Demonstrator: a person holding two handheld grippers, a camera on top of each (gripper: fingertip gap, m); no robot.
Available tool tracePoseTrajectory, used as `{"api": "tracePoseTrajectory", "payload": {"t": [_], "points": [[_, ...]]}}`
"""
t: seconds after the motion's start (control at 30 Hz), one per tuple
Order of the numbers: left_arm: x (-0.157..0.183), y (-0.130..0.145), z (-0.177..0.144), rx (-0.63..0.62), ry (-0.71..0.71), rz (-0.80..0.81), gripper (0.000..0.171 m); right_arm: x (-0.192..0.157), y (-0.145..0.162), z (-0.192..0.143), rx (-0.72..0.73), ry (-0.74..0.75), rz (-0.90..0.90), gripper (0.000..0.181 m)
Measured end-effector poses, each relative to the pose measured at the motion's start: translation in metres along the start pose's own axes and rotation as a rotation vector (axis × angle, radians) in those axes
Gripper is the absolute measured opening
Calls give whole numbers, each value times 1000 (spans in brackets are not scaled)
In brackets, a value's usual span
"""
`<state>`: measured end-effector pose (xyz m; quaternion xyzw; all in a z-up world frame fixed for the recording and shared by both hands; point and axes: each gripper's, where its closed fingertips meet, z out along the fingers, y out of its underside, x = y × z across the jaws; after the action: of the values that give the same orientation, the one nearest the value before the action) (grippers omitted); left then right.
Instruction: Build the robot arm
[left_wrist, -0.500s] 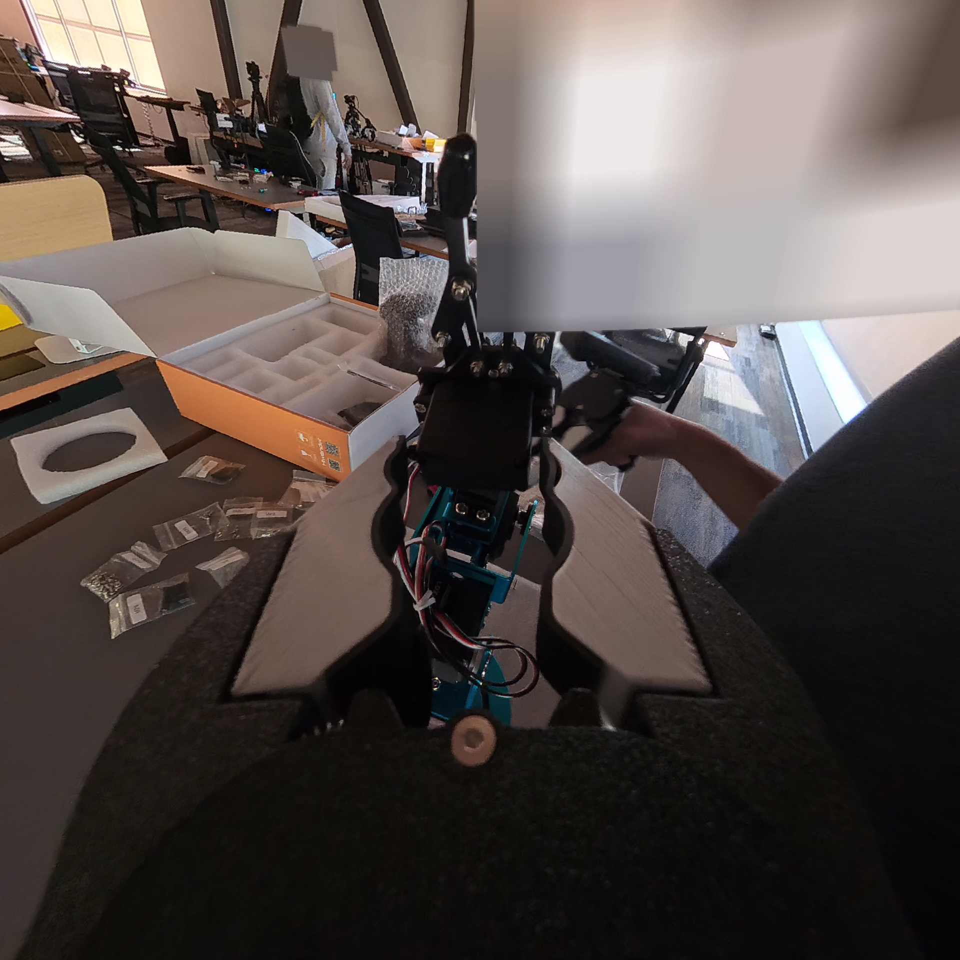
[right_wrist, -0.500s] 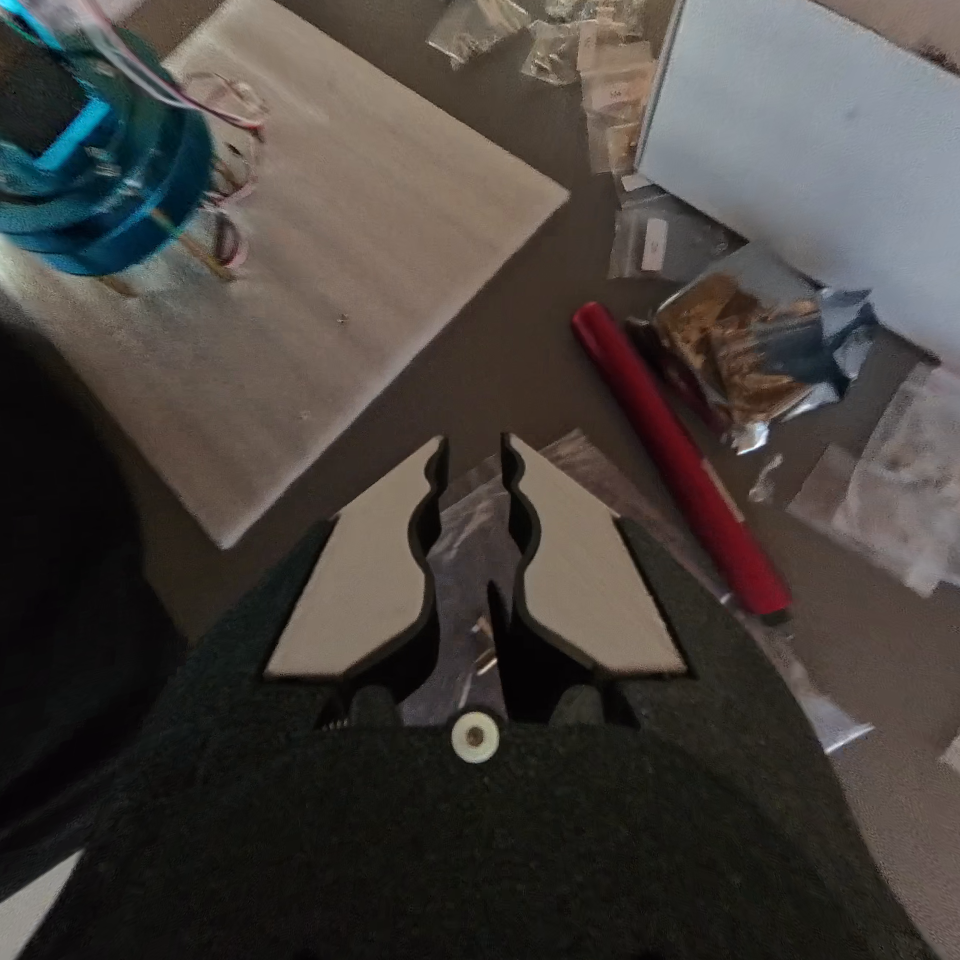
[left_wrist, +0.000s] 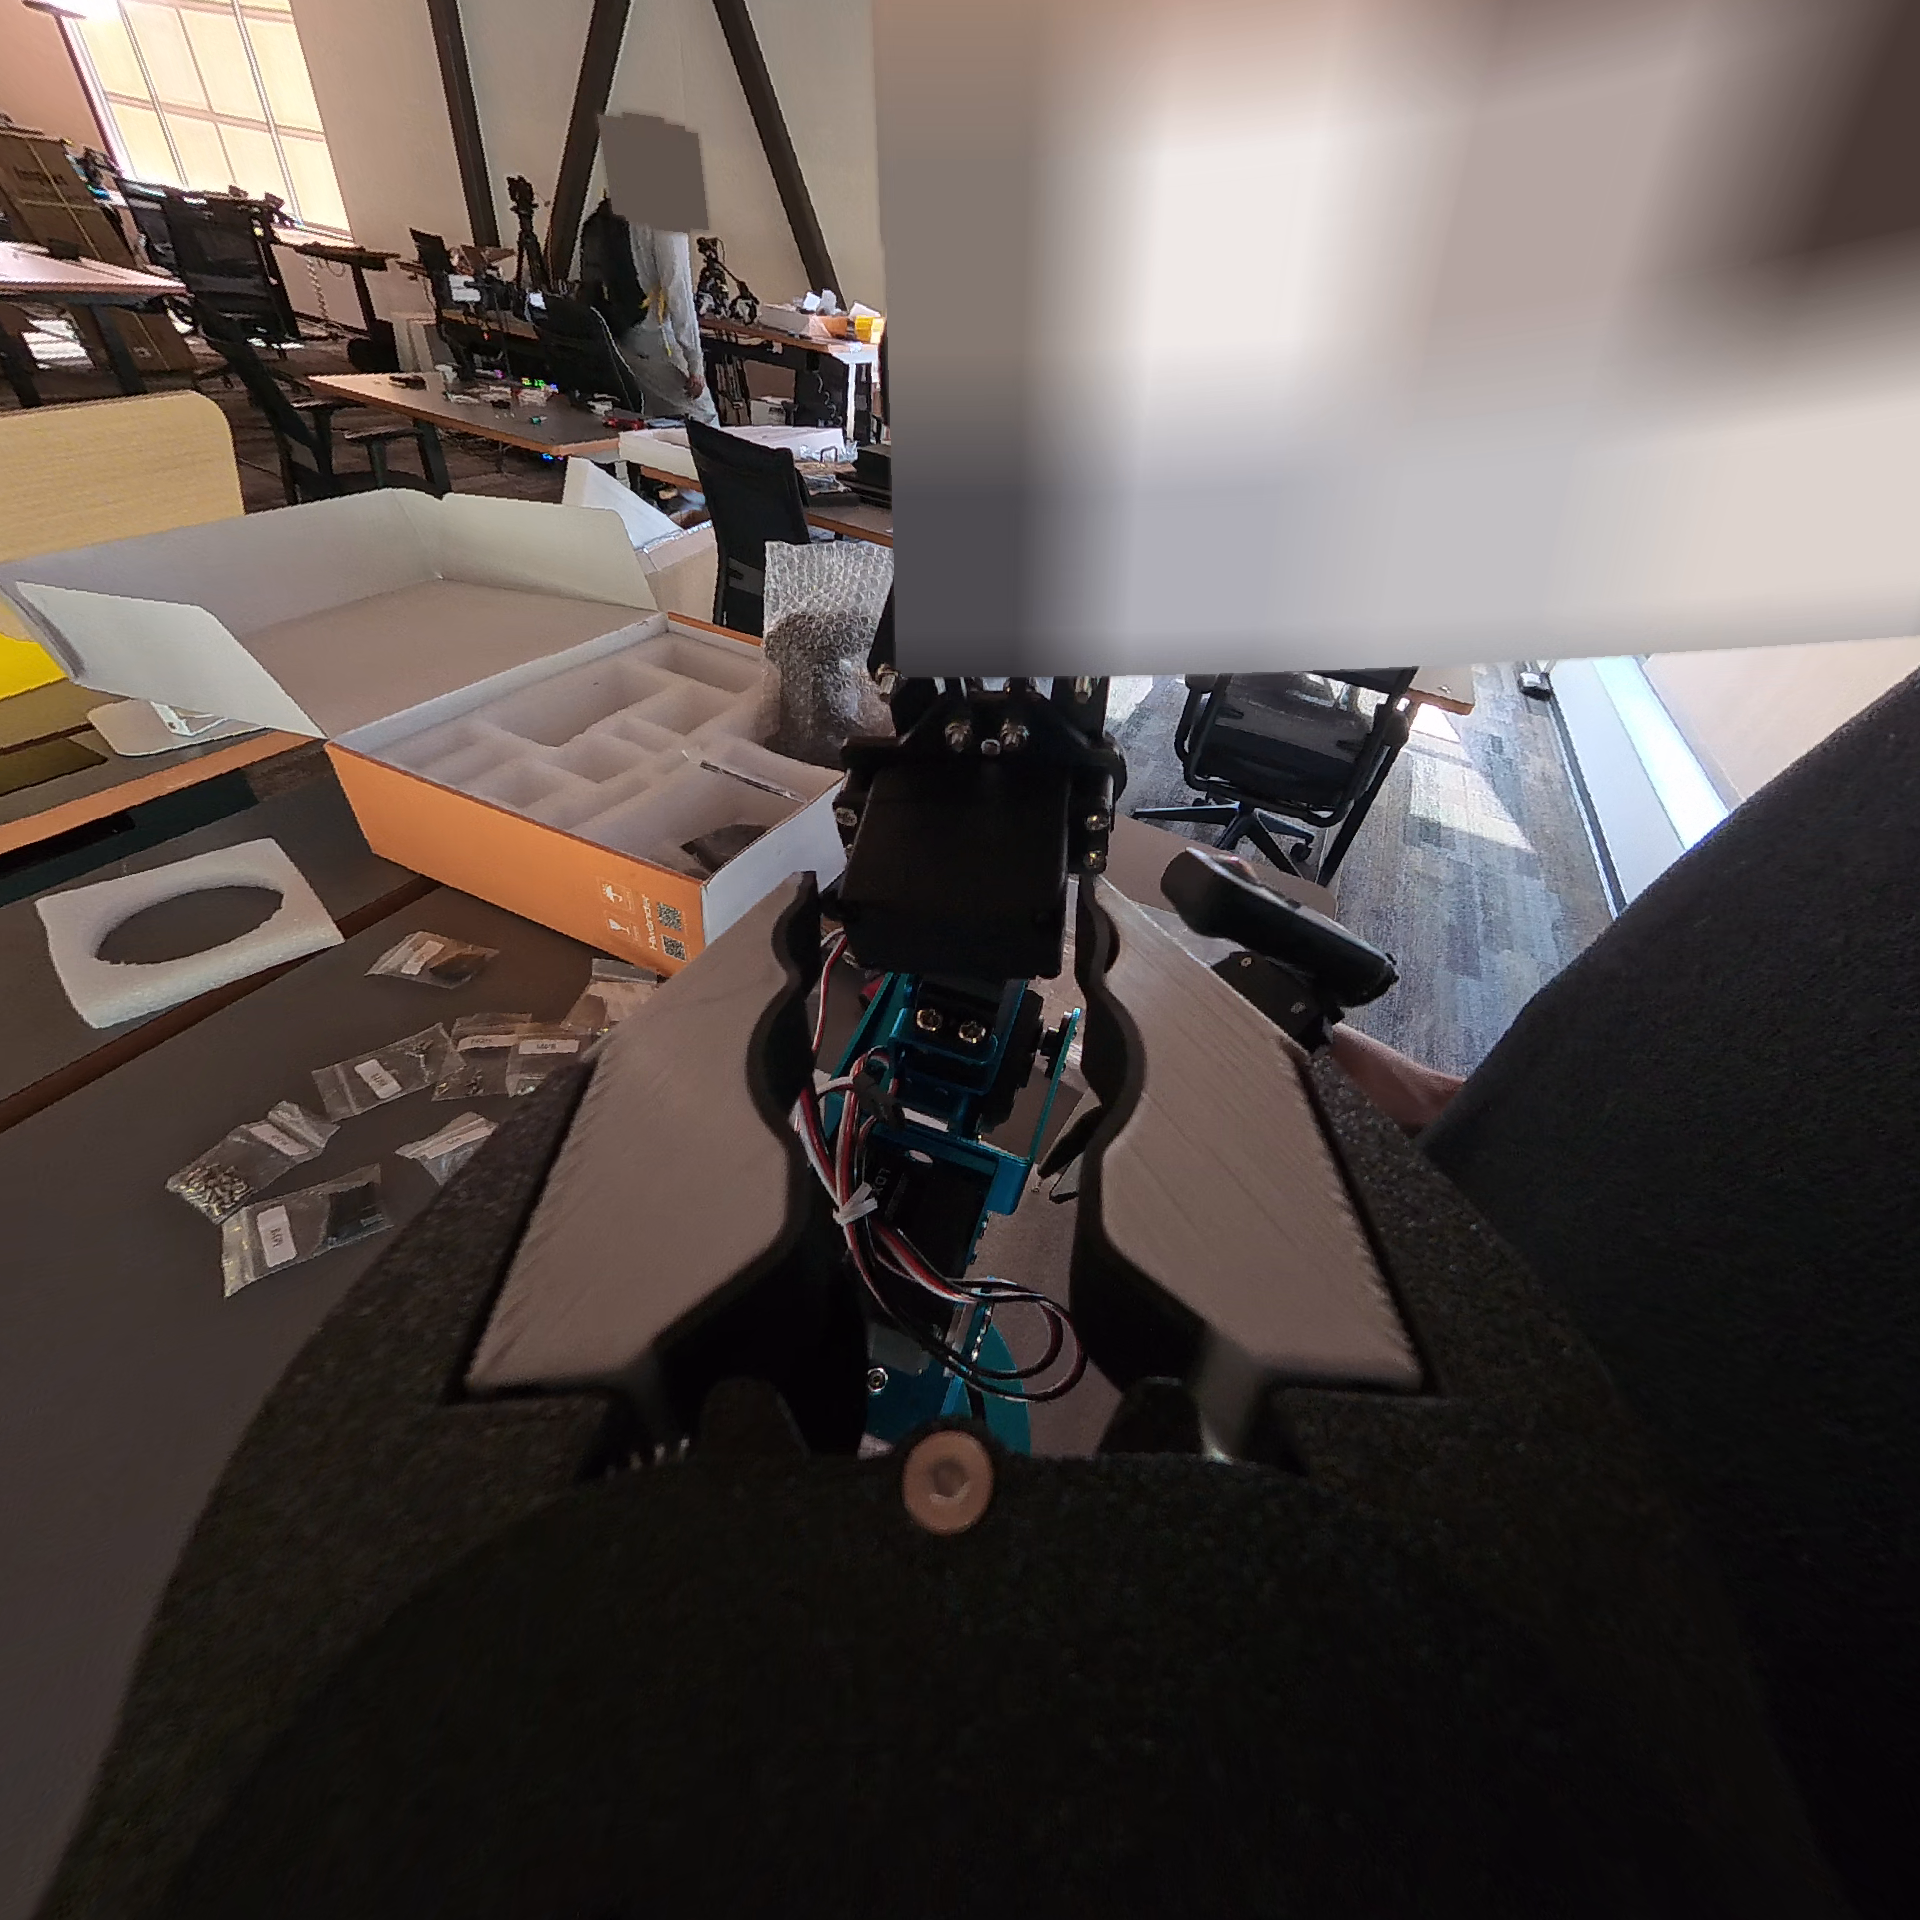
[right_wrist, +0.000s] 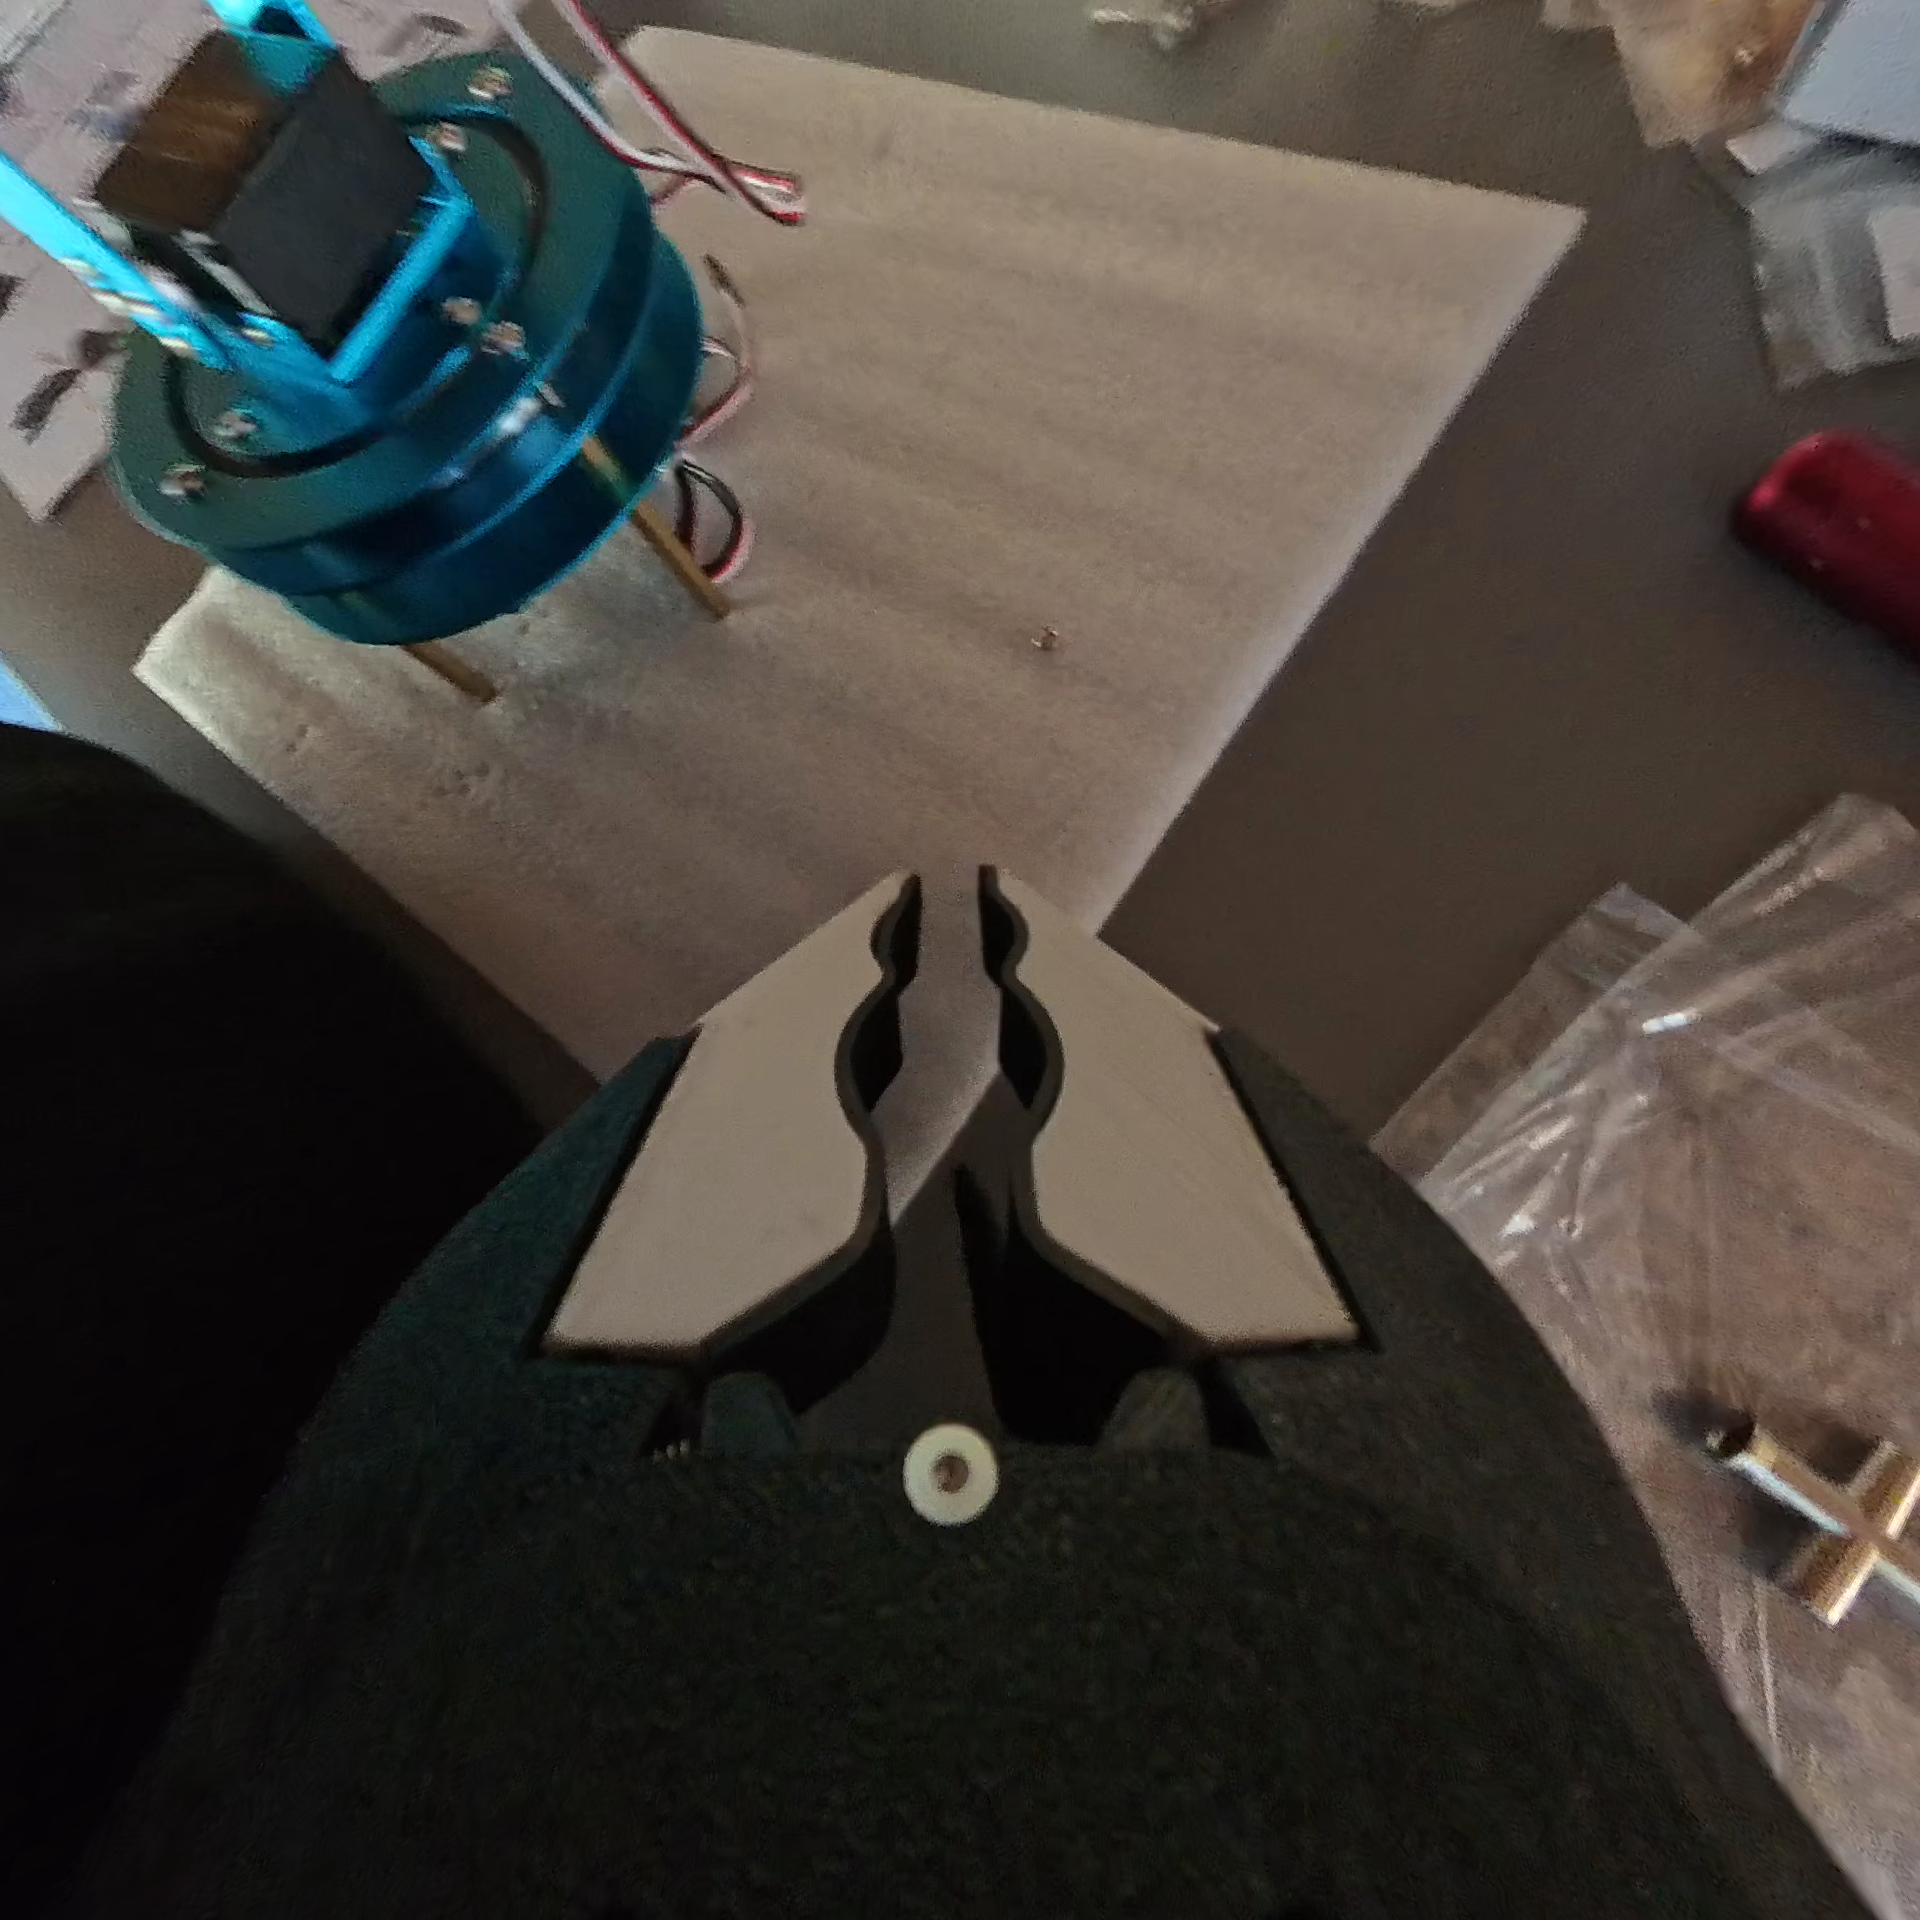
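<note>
My left gripper (left_wrist: 945, 920) is shut on a small robot arm (left_wrist: 956, 862) made of black servos and blue metal brackets, with red, white and black wires hanging down between the fingers. In the right wrist view the arm's round blue base (right_wrist: 416, 416) stands on brass legs over a white foam sheet (right_wrist: 1039, 416). My right gripper (right_wrist: 951, 883) is empty with its jaws almost together, hovering over the near corner of that sheet. It also shows in the left wrist view (left_wrist: 1278, 935), to the right of the arm, held by a hand.
An open orange-and-white box (left_wrist: 540, 748) with foam compartments, a foam ring piece (left_wrist: 187, 935) and several small parts bags (left_wrist: 312, 1143) lie to the left. A red cylinder (right_wrist: 1839, 530), clear bags (right_wrist: 1714, 1091), a brass part (right_wrist: 1829, 1496) and a loose screw (right_wrist: 1047, 637) lie to the right. Spacing between my two grippers at the tips: around 30 cm.
My right gripper has moved from over a clear bag beside the red cylinder to the foam sheet's corner, nearer the blue base, and its jaws have narrowed. My left gripper still holds the arm.
</note>
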<state>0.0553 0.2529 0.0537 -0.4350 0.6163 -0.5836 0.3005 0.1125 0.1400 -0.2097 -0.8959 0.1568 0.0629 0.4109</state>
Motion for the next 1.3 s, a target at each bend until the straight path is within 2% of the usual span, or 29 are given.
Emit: {"api": "tracePoseTrajectory", "payload": {"t": [0.23, 0.6, 0.7, 0.83, 1.23, 1.3], "points": [[-1, 0, -1, 6, 16, -12, 49, 8, 11, 3, -42, 10, 4, 11], [-2, 2, -4, -5, 8, -7, 48, 3, -2, 17, -71, -32, -78, 14], [-3, 3, -3, -7, 3, -4, 48, 7, -3, 11, -86, 16, -91, 12], [-3, 3, -4, -1, 3, -12, 49, 9, 9, 9, -128, -20, -33, 13], [-3, 3, -4, -9, -10, -4, 48, -1, -11, 26, -94, -76, -98, 16], [-3, 3, -4, -10, -10, -4, 49, 4, -12, 24, -97, -50, -99, 16]]}}
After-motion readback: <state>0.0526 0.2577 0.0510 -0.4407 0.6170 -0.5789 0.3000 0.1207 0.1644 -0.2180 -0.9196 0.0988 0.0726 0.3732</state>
